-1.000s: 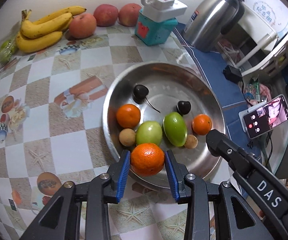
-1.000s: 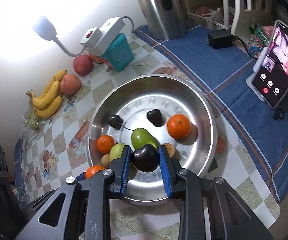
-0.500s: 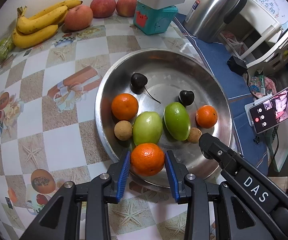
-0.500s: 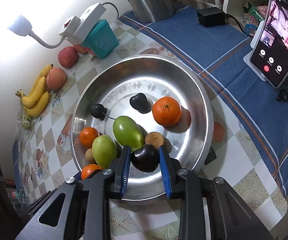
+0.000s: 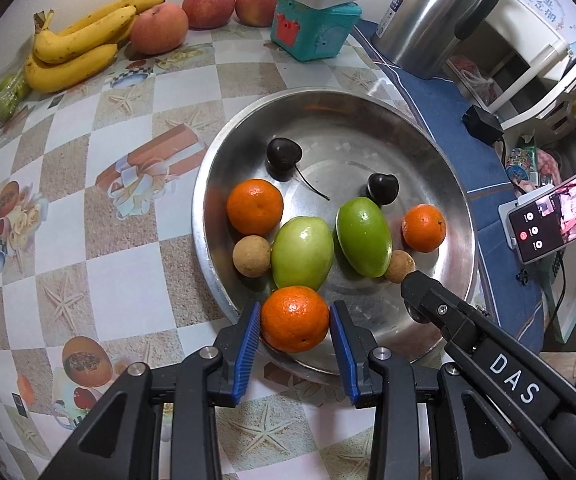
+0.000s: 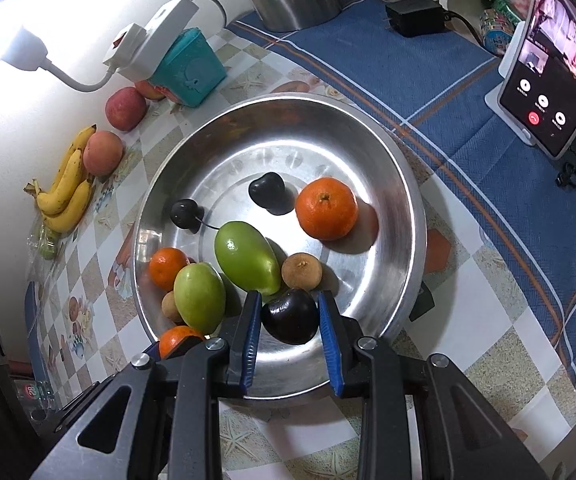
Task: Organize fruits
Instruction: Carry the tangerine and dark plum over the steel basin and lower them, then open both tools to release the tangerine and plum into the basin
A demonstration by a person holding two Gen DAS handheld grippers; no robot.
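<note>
A steel bowl (image 5: 440, 160) (image 6: 404, 184) holds two oranges, two green fruits (image 5: 302, 252), two brown fruits and two dark cherries. My left gripper (image 5: 295, 320) is shut on an orange (image 5: 294, 318) over the bowl's near rim. My right gripper (image 6: 290, 316) is shut on a dark plum (image 6: 290, 316) just above the bowl's near side, next to a green fruit (image 6: 246, 256). The right gripper's arm (image 5: 488, 352) shows at the right of the left wrist view.
Bananas (image 5: 76, 52), three apples (image 5: 160, 28), a teal box (image 5: 312, 28) with a power strip and a steel kettle (image 5: 428, 20) stand behind the bowl. A phone on a stand (image 6: 548, 76) is on the blue cloth at right.
Both grippers have moved lower and closer over the bowl with their fruits still held. The bowl looks larger in both views.
</note>
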